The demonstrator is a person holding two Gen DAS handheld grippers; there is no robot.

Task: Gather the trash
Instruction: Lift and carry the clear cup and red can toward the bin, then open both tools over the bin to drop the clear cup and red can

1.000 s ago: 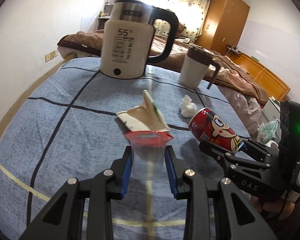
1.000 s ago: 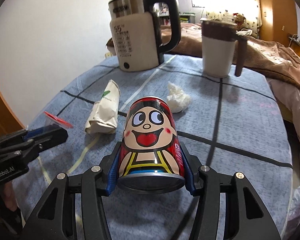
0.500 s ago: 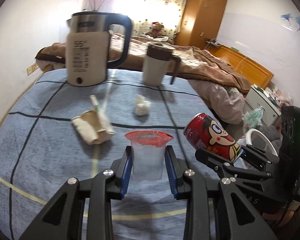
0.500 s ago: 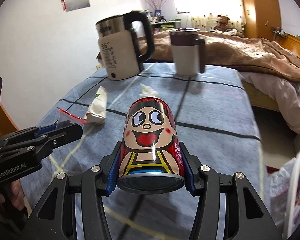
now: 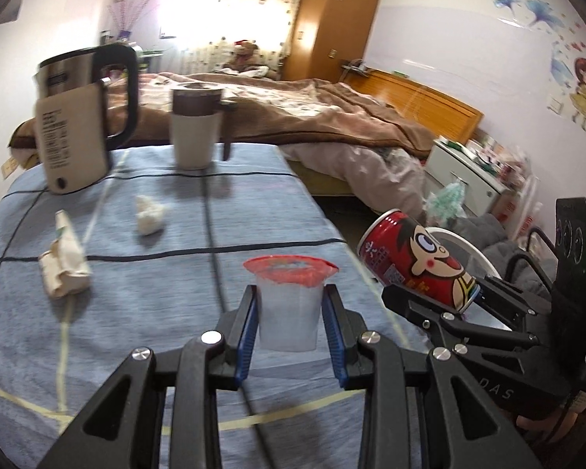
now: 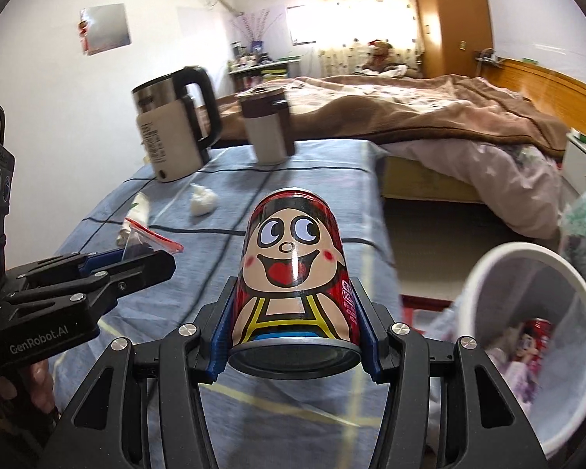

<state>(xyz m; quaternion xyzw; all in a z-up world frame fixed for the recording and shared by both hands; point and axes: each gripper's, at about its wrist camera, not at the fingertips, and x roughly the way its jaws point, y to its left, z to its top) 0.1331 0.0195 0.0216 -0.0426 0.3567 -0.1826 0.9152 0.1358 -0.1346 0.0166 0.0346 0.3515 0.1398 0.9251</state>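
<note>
My left gripper (image 5: 291, 312) is shut on a clear plastic cup with a torn red foil rim (image 5: 289, 305), held above the blue tablecloth (image 5: 156, 293). My right gripper (image 6: 293, 326) is shut on a red cartoon-face can (image 6: 293, 269), also seen in the left wrist view as the can (image 5: 414, 260). A white trash bin (image 6: 535, 348) with a plastic liner stands on the floor at the right, with trash inside. A crumpled paper wrapper (image 5: 64, 262) and a white tissue wad (image 5: 148, 215) lie on the table.
A kettle (image 5: 78, 121) and a lidded white mug (image 5: 195, 125) stand at the table's far end. Beyond is a bed with a brown blanket (image 5: 332, 117). The table's right edge drops to the floor beside the bin. A white nightstand (image 5: 468, 168) sits further right.
Both grippers have swung to the right with their loads. The kettle and wrapper slid left in view, and the bin has come into sight at the right.
</note>
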